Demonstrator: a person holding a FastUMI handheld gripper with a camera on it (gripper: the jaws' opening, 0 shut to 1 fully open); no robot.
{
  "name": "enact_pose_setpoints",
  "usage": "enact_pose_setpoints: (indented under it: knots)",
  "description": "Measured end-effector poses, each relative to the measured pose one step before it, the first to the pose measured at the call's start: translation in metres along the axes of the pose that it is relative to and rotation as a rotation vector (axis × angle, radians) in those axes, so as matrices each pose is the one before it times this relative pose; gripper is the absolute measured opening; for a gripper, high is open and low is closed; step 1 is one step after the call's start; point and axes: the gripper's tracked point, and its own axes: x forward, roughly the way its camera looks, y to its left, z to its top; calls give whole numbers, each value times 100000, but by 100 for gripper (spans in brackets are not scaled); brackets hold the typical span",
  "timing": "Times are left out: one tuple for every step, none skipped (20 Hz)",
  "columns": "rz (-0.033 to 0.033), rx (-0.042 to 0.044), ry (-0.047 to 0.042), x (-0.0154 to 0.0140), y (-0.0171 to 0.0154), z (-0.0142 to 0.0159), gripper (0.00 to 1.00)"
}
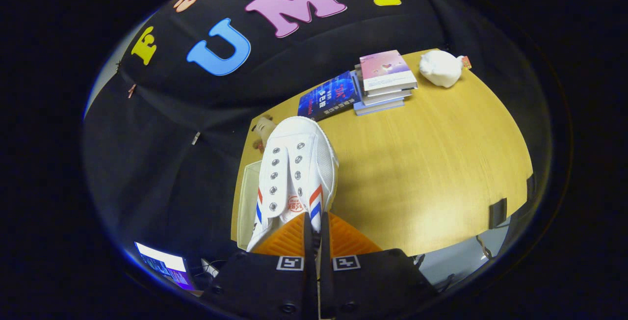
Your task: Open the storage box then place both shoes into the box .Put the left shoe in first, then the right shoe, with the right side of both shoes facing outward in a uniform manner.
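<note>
Closest to the lens, the gripper (pixel 314 226) has its 2 fingers drawn almost together, with just a thin slit between them, and they pinch the edge of a white shoe (pixel 297 170) at its opening. Both fingers press on that edge, so the shoe hangs from them, lifted off the surface with its toe pointing away from the camera. Its tongue carries 2 rows of metal eyelets with no laces, and red and blue slanted stripes mark each side near the fingers. Just beside the shoe and below it, on its left, a pale rectangular container (pixel 248 202) with a raised rim sits at the near corner of the table; whether it is the storage box or its lid cannot be told. A yellow wooden table (pixel 431 173) spreads out beyond the fingers. Past the toe, a small plush toy (pixel 261 131) lies at the table's edge. Further on, a dark blue book (pixel 327 96) lies flat, touching a stack of books (pixel 385 82) topped by a pink cover. At the far end rests a white stuffed toy (pixel 440 67)
</note>
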Motion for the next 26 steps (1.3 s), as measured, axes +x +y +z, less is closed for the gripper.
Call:
enact_pose_setpoints:
  knots:
    - [387, -1525, 44, 601, 1247, -349, 7]
    - [109, -692, 274, 831, 1227, -470, 7]
    - [397, -1514, 1087, 959, 1261, -613, 7]
    - [242, -1510, 1413, 780, 1089, -665, 7]
    - [6, -960, 1405, 935, 948, -593, 7]
    - [-371, -862, 1266, 1043, 712, -526, 7]
    - [-1396, -885, 716, 1055, 488, -464, 6]
    - [-2559, -1820, 52, 1392, 197, -131, 7]
    - [-2464, -1786, 679, 906, 85, -379, 7]
    - [-2325, -1368, 1166, 1042, 183, -512, 7]
    - [-1496, -799, 1183, 911, 71, -315, 7]
    - [-1100, -5, 995, 797, 97, -282, 7]
    - [-1077, 456, 732, 682, 73, -158, 7]
    - [-1846, 538, 185, 623, -204, -39, 7]
    - [-2425, 379, -103, 514, -230, -46, 7]
    - [-1938, -960, 336, 512, -58, -87, 7]
    - [-1799, -1434, 100, 433, -128, -52, 7]
    - [-1294, -1208, 148, 268, -26, -83, 7]
    - [509, -778, -29, 143, 383, -48, 8]
    - [2733, -341, -1255, -54, 882, 355, 18]
    - [-223, -1310, -3564, -218, 448, 881, 23]
    - [-3419, -3815, -2993, -395, -759, 626, 34]
    - [-3663, -5923, -2142, -401, -1014, 404, 47]
    - [-2876, -5315, -2162, -421, -365, 525, 61]
    - [-1512, -4225, -3208, -787, -566, 527, 74]
    - [-1523, -3105, -3470, -897, -534, 224, 88]
